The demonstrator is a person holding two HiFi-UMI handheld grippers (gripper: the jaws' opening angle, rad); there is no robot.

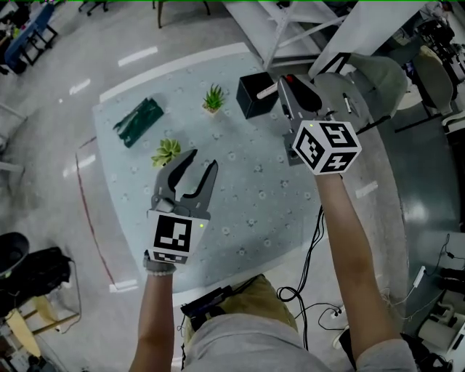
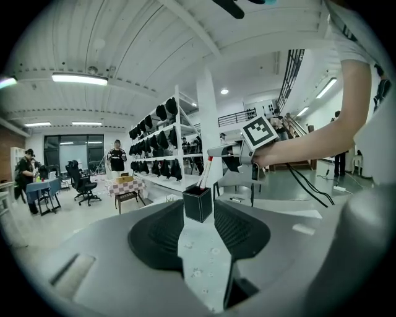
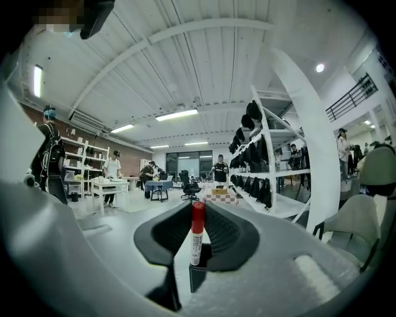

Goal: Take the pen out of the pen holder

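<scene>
A black square pen holder (image 1: 254,94) stands at the far side of the pale table (image 1: 247,203). My right gripper (image 1: 282,86) hovers just right of and above it, shut on a white pen with a red cap (image 3: 197,238). The pen stands upright between the pads, directly over the holder (image 3: 198,275). In the left gripper view the pen (image 2: 204,174) slants up out of the holder (image 2: 198,205), its lower end still at the mouth. My left gripper (image 1: 196,166) hangs open over the table's middle, nothing between its fingers, pointing toward the holder.
Two small green plants (image 1: 213,98) (image 1: 166,151) and a dark green pouch (image 1: 137,121) sit on the table's left half. White frame legs (image 1: 290,22) rise behind the holder. Cables (image 1: 312,254) trail off the near right edge. People and shelves stand far back.
</scene>
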